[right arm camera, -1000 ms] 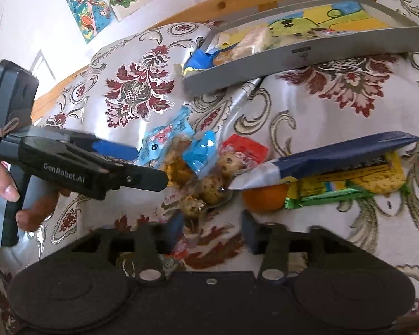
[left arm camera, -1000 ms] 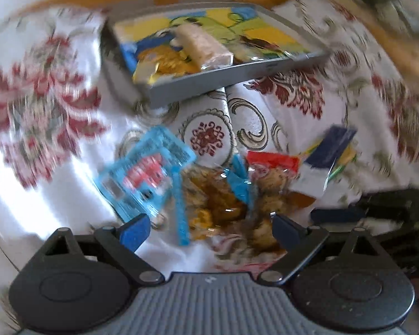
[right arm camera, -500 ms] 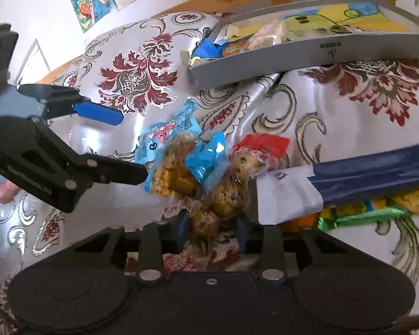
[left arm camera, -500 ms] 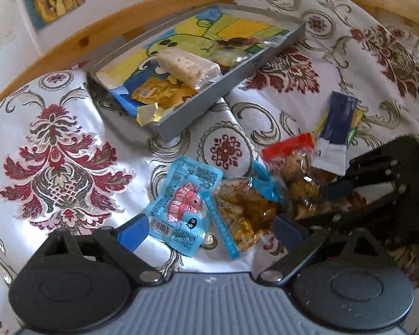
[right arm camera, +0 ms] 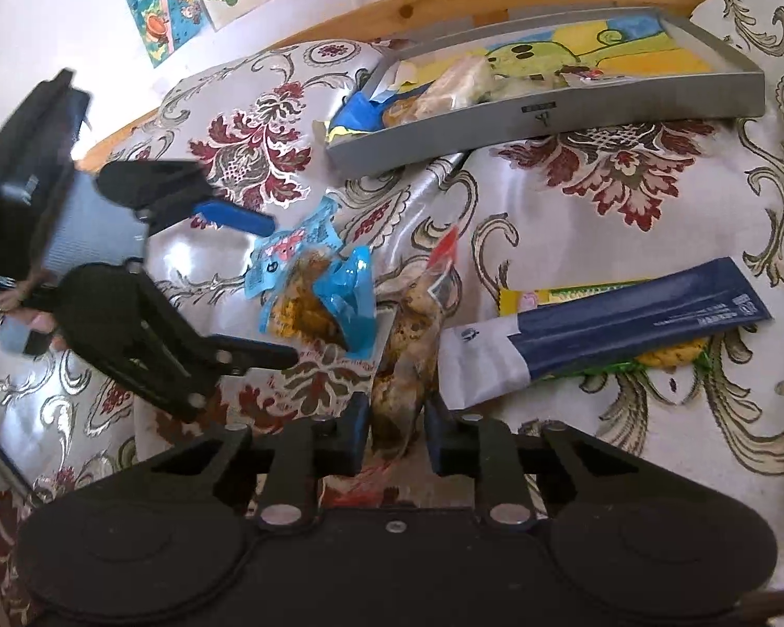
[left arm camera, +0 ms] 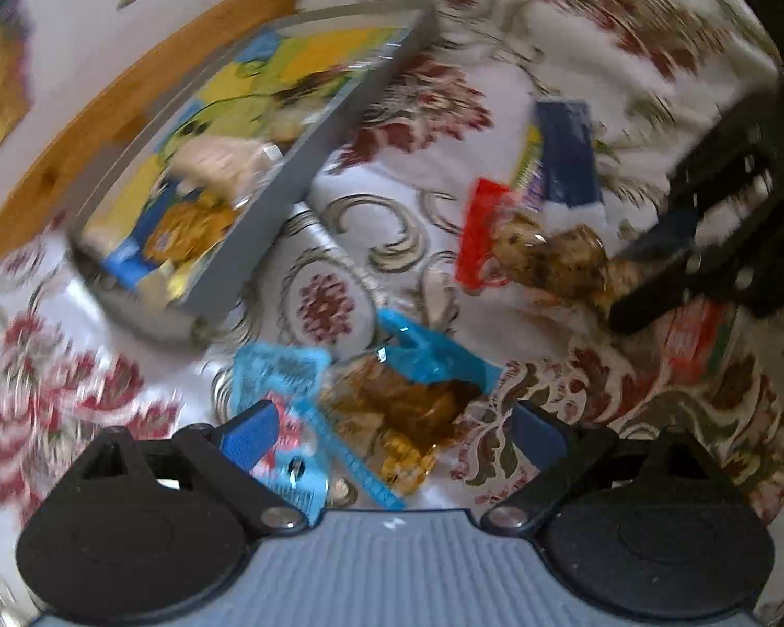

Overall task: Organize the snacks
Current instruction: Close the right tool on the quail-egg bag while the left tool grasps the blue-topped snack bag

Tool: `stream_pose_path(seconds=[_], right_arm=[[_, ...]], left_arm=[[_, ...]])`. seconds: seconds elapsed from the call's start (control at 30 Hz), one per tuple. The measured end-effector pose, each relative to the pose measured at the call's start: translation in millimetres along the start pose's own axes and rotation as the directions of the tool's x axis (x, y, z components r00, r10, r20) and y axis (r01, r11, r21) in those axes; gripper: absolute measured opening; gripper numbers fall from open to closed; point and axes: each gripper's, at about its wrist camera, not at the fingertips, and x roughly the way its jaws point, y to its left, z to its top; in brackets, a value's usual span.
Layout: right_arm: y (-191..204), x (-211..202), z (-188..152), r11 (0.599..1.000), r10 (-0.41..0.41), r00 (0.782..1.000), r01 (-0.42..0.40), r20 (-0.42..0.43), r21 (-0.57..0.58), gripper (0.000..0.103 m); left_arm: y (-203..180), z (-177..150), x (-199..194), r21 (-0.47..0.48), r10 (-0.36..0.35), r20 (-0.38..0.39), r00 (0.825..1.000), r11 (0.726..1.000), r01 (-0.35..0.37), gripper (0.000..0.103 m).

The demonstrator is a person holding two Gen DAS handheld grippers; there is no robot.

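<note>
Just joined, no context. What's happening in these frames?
A person is sorting snacks on a floral tablecloth with two hand-held grippers. The right hand-held gripper is shut on a clear bag of cookies with a red top. The left hand-held gripper is open over a blue-topped snack bag. The grey tray already holds a few snacks.

A: The left wrist view is smeared with motion blur; the tray point(left arm camera: 266, 240) and the cloth point(left arm camera: 627, 36) pattern streak, worst at the rim.

B: The right wrist view is sharper. Daylight is bright, and the satin cloth point(right arm camera: 627, 240) glares white at the left.

A: Both bend at the edges, with dark corners.

B: The left gripper point(right arm camera: 279, 287) looks soft there, slightly blurred.
</note>
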Motion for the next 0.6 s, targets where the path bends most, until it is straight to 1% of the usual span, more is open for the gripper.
stream_pose_path(seconds=[0.07, 0.13, 0.23, 0.3, 0.37, 0.43, 0.6], right_arm=[[-1, -2, -2, 1.0, 0.011, 1.0, -0.011, -0.002, -0.004, 0.023], [0, -2, -3, 1.0, 0.019, 1.0, -0.019, -0.003, -0.011, 0.023], [-2, -1, -3, 1.0, 0.028, 1.0, -0.028, -0.003, -0.002, 0.024], [-3, -1, -3, 1.0, 0.031, 1.0, -0.031, -0.003, 0.0, 0.024], [-3, 0, -3, 0.999, 0.032, 0.999, -0.032, -0.004, -0.001, 0.024], [-3, 0, -4, 0.999, 0.034, 0.999, -0.034, -0.008, 0.001, 0.023], [-4, 5, -3, 0.999, 0.041, 0.999, -0.041, -0.021, 0.015, 0.023]], left_arm=[[-8, 3, 7, 0.089, 0.009, -0.015, 1.0, 0.996, -0.008, 0.097], [-14, 6, 14, 0.156, 0.018, -0.034, 0.999, 0.988, -0.013, 0.092], [-21, 8, 23, 0.226, 0.041, -0.051, 0.998, 0.974, -0.028, 0.087], [-22, 9, 28, 0.258, 0.044, -0.062, 0.997, 0.966, -0.026, 0.084], [-23, 10, 31, 0.282, 0.043, -0.071, 0.997, 0.959, -0.022, 0.084], [-27, 9, 31, 0.321, 0.054, -0.066, 0.996, 0.947, -0.03, 0.084], [-33, 6, 31, 0.376, 0.06, -0.078, 0.995, 0.926, -0.026, 0.083]])
